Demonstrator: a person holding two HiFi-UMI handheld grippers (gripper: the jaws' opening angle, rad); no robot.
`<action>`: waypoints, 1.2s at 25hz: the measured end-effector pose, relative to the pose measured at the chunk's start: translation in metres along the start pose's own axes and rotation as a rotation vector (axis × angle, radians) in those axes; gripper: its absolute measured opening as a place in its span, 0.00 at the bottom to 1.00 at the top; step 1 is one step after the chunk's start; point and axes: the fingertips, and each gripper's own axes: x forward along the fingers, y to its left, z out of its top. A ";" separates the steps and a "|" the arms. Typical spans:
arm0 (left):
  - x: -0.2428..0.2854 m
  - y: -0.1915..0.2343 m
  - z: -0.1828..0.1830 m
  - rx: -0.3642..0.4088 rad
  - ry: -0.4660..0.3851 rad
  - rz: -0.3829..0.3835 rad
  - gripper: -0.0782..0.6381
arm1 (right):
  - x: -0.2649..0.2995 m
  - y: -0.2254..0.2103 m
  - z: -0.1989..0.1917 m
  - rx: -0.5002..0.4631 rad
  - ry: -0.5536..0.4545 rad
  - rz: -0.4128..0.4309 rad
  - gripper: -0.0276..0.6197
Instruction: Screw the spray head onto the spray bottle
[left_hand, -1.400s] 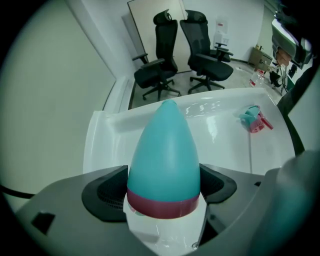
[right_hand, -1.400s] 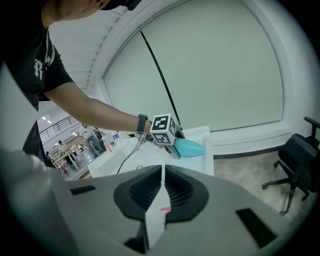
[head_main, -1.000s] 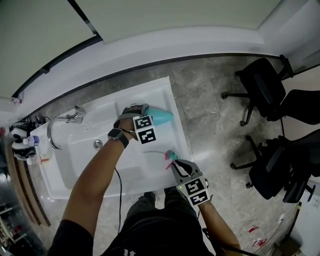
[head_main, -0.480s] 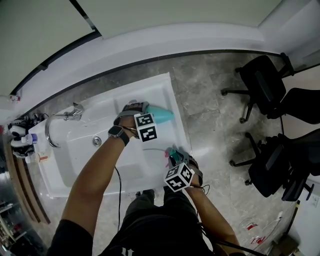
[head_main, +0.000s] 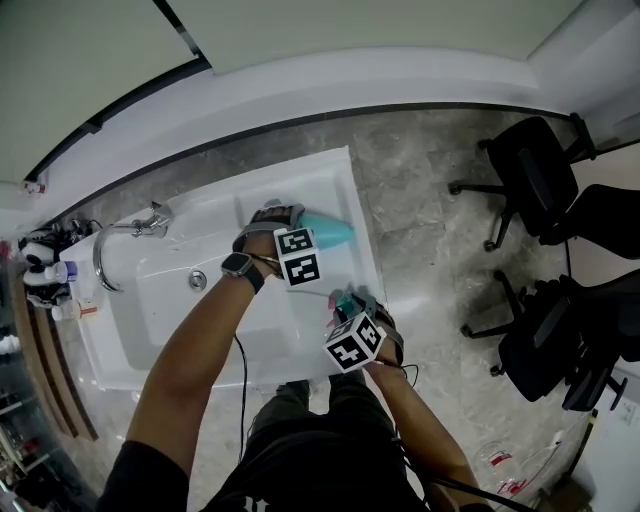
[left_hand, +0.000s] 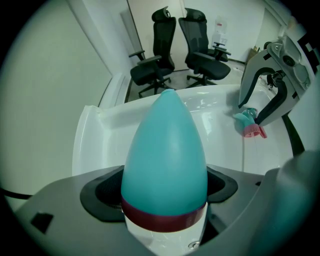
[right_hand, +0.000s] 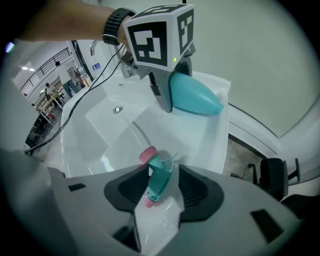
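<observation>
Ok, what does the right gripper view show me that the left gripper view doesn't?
Only the right gripper view: the faucet, the drain, a wristwatch and the left gripper's marker cube. Only the left gripper view: the left gripper's pads clamped on the spray bottle, and its dark red band. Both: the spray bottle, the white sink, and the spray head between the right gripper's jaws, which stand apart and have just been opening.

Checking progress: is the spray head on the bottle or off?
Off. The spray head sits apart from the teal bottle, with bare white basin top between them.
</observation>
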 end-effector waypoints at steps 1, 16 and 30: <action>0.000 0.000 0.000 -0.006 -0.004 0.002 0.70 | 0.001 0.000 0.001 0.008 0.002 0.012 0.30; 0.000 0.001 -0.001 -0.012 -0.015 0.009 0.70 | 0.008 0.005 0.003 0.080 0.029 0.122 0.31; -0.012 -0.003 -0.013 -0.168 -0.196 0.022 0.70 | -0.041 -0.005 -0.001 0.143 -0.093 0.290 0.26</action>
